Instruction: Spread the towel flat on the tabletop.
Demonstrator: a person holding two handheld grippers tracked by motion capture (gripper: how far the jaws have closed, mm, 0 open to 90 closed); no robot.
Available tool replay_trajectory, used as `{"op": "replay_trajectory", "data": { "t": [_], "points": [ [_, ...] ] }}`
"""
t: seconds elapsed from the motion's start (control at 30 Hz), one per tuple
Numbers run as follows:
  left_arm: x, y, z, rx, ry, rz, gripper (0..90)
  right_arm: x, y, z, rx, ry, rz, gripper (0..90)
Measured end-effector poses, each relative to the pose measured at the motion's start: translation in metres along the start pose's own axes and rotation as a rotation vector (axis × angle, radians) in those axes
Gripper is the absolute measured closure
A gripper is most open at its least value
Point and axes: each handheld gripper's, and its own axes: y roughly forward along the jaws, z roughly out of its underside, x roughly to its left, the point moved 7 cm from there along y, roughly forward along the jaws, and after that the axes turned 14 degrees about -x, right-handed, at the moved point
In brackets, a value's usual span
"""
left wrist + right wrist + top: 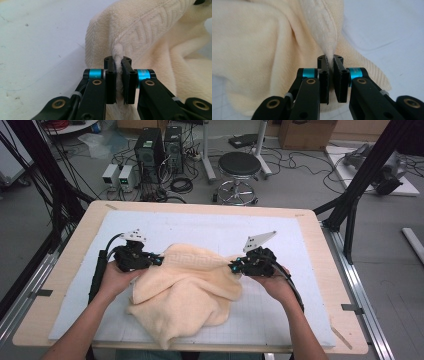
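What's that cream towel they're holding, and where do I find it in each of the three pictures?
High view: the towel lies crumpled mid-table on the white mat, pinched at its two upper corners.
Left gripper view: it fills the right half, its edge clamped in the left gripper.
Right gripper view: it spreads left and centre, its edge clamped in the right gripper.
Shared landmark: the white mat.

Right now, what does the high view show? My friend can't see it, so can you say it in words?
A person holds a cream towel up by two spots, the left gripper shut on one side and the right gripper shut on the other. The rest of the towel sags in a rumpled heap onto a white mat that covers a wooden table.
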Motion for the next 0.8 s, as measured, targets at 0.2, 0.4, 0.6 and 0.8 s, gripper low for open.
{"op": "replay_trajectory", "data": {
  "t": [0.2, 0.4, 0.6, 0.8],
  "points": [
    [-0.020, -0.023, 0.004, -0.016, 0.023, 0.061, 83.7, 0.014, -0.011, -0.010, 0.005, -0.010, -0.035, 84.6],
    [-0.002, -0.013, 0.001, -0.032, -0.008, 0.039, 84.8, 0.022, -0.001, 0.007, 0.074, 0.016, -0.104, 85.9],
    [0.077, 0.033, -0.105, -0.067, 0.095, -0.259, 68.8, -0.090, 0.004, -0.081, 0.000, -0.018, 0.218, 59.1],
    [0.089, 0.026, -0.108, -0.097, 0.063, -0.234, 54.7, -0.119, 0.010, -0.096, -0.077, 0.030, 0.282, 49.6]
  ]
}}
